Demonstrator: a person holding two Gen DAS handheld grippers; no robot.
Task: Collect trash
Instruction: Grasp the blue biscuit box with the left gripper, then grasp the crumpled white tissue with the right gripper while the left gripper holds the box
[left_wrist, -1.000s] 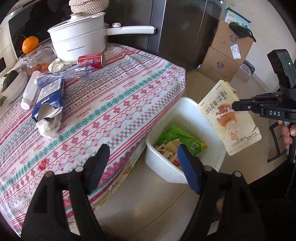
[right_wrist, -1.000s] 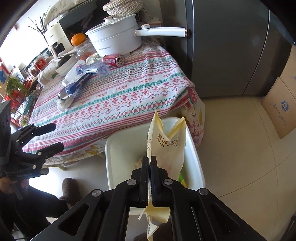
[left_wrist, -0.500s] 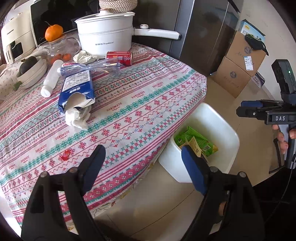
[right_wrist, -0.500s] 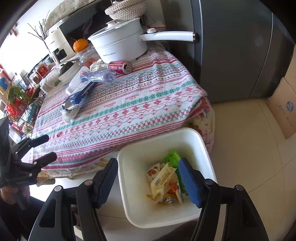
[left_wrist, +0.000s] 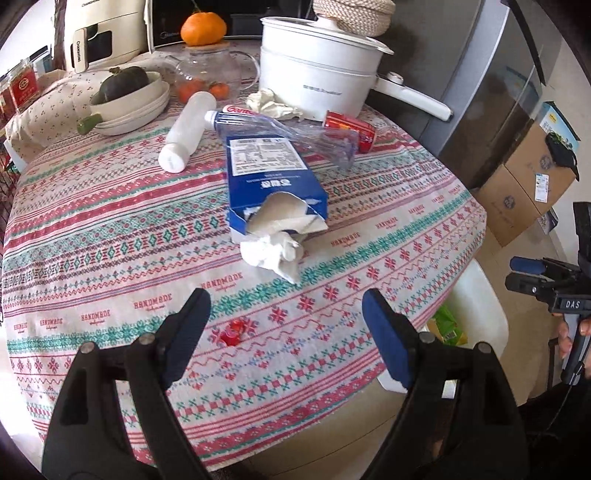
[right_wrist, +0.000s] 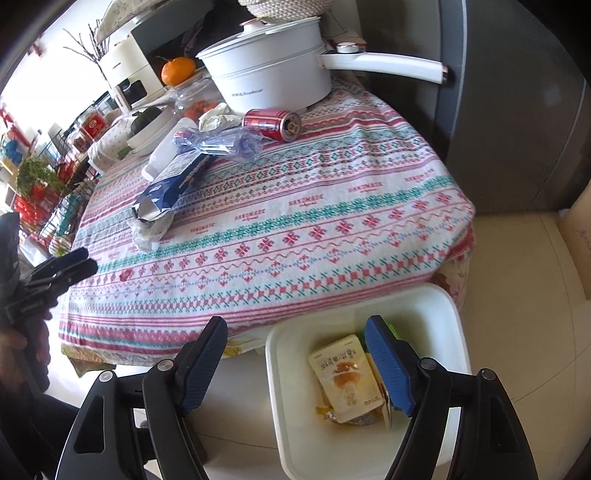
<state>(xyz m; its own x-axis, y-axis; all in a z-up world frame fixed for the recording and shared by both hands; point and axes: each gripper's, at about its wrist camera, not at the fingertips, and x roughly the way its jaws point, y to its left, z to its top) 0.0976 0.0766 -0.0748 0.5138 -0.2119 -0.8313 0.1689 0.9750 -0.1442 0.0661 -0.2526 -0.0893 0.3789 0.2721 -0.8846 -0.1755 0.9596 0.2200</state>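
Tablecloth (left_wrist: 155, 258) reads "HANDMADE"; right gripper (left_wrist: 532, 275) body reads "DAS".

White pot (left_wrist: 317, 66), orange (left_wrist: 203, 27), squash in bowl (left_wrist: 127, 98), cardboard boxes (left_wrist: 524, 184).

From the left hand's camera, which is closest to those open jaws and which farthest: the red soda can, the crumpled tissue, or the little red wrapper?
1. Little red wrapper: on the cloth, right between the left gripper jaws.
2. Crumpled tissue: mid-table, spilling from the blue carton.
3. Red soda can: far side, lying by the white pot.
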